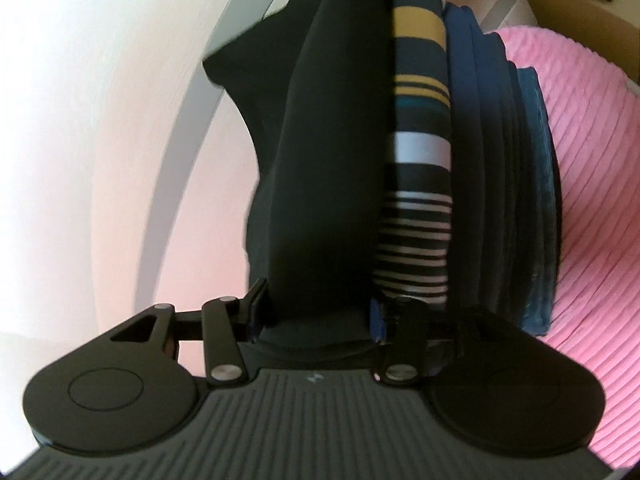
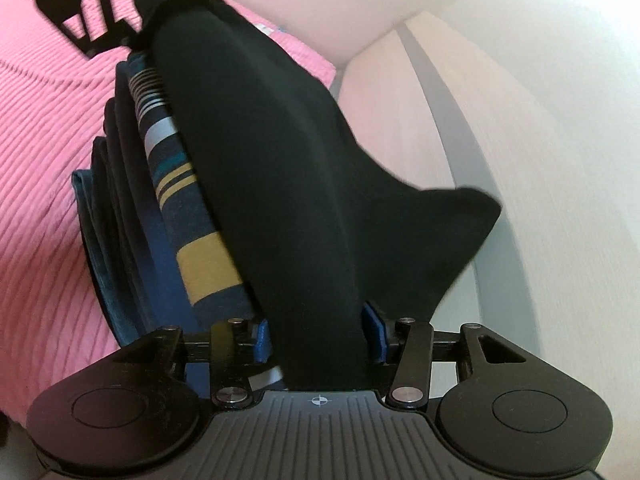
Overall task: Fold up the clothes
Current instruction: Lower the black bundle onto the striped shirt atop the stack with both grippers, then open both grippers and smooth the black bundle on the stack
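A folded black garment (image 1: 320,160) stretches between my two grippers, also seen in the right wrist view (image 2: 288,184). My left gripper (image 1: 316,316) is shut on one end of it. My right gripper (image 2: 320,340) is shut on the other end, blue pads (image 2: 262,340) pressing the cloth. The black garment lies against a stack of folded clothes: a navy striped piece with yellow and white bands (image 1: 420,140) (image 2: 188,184), then dark blue pieces (image 1: 500,184) (image 2: 120,184). The left gripper shows at the top of the right wrist view (image 2: 92,8).
The stack rests on a pink ribbed cover (image 1: 592,200) (image 2: 44,152). A pale surface with a grey band (image 1: 176,160) (image 2: 468,160) lies on the other side. A brown cardboard box (image 1: 568,4) is at the far corner.
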{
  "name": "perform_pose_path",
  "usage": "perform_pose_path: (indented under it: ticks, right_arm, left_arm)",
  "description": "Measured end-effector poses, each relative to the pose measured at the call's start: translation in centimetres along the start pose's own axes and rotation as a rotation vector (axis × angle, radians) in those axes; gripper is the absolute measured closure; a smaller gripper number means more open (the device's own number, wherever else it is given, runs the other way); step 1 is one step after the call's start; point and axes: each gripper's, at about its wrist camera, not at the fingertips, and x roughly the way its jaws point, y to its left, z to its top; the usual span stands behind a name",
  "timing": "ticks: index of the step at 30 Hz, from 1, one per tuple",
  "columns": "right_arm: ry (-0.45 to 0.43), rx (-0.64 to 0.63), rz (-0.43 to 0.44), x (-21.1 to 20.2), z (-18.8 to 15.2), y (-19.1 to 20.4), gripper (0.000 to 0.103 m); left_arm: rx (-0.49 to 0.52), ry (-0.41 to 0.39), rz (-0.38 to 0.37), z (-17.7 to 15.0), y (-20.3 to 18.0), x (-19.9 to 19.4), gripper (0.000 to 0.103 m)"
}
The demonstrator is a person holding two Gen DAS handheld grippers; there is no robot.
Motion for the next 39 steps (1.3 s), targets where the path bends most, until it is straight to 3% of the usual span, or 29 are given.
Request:
perform_pose_path:
  ticks: [2,7,12,14,18,20,22,25,30,33,34,37,39]
  right_arm:
    - [0.008,0.023,-0.005,0.1,0.0,0.6,0.056]
    - [0.025,0.109,-0.036,2.0,1.9,2.5,0.055]
    - [0.012,0.265,-0.035,2.0,2.9,0.5,0.064]
    - [0.002,0.274,-0.057,2.3,3.2,0.9,0.065]
    - [0.019,0.227,-0.097,2.8,3.3,2.6,0.063]
    - [0.031,0.175,-0.109,3.0,3.7,3.0,0.063]
    - [0.039,0.146,-0.106,2.3,3.2,3.0,0.062]
    - [0.044,0.096,-0.097,2.0,3.0,3.5,0.059]
    - [0.074,0.111,-0.125,1.3,2.8,4.0,0.045]
    - [0.113,0.180,-0.112,0.6,2.6,3.9,0.028]
    - [0.133,0.210,-0.105,0.4,2.6,3.7,0.027]
    - [0.169,0.308,-0.085,-1.2,2.0,3.4,0.027]
    - [0.149,0.367,-0.092,-3.0,2.0,2.9,0.027]
  left_arm:
    - [-0.051,0.011,-0.007,-0.3,-0.8,0.5,0.051]
    - [-0.104,0.040,-0.011,-1.2,-0.5,0.5,0.051]
    - [-0.017,0.036,0.041,-0.8,0.9,0.6,0.067]
    - [0.028,0.013,0.089,-0.6,2.4,0.4,0.070]
    - [0.006,-0.055,0.224,-0.9,5.5,-0.2,0.073]
    - [-0.015,-0.010,0.155,-1.9,4.2,1.4,0.073]
    - [0.026,0.040,0.058,-2.7,0.8,2.7,0.073]
    - [0.038,0.053,0.054,-3.7,-2.6,1.9,0.073]
    - [-0.090,0.117,0.051,-6.2,-1.7,-0.7,0.071]
    - [-0.243,0.139,0.028,-7.9,0.0,-2.7,0.071]
    - [-0.305,0.137,0.020,-8.3,0.7,-3.4,0.071]
    - [-0.594,0.048,-0.019,-8.2,4.4,-5.4,0.071]
    - [-0.700,-0.038,-0.040,-6.6,6.3,-6.1,0.071]
